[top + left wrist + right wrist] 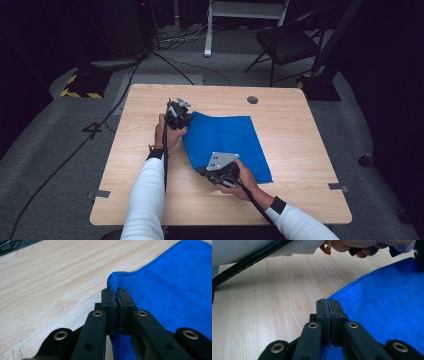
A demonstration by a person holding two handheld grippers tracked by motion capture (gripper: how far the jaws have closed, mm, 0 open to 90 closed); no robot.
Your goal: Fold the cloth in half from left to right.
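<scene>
My wooden bench (300, 150) carries the blue microfibre cloth (225, 140) at frame centre; I have the left gripper (186, 116) fingers pinched on its upper-left corner and the right gripper (201, 170) fingers clamped on its lower-left corner, both corners raised

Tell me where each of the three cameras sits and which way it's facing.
High view: above the person's side, facing forward and down on the wooden table; forearms, hands and both claws show.
Left gripper view: on the left claw, looking along its jaws, shut on the blue cloth.
Right gripper view: on the right claw, jaws shut on the cloth's edge; the other hand shows beyond.
Shared: all three show the blue cloth and table.
</scene>
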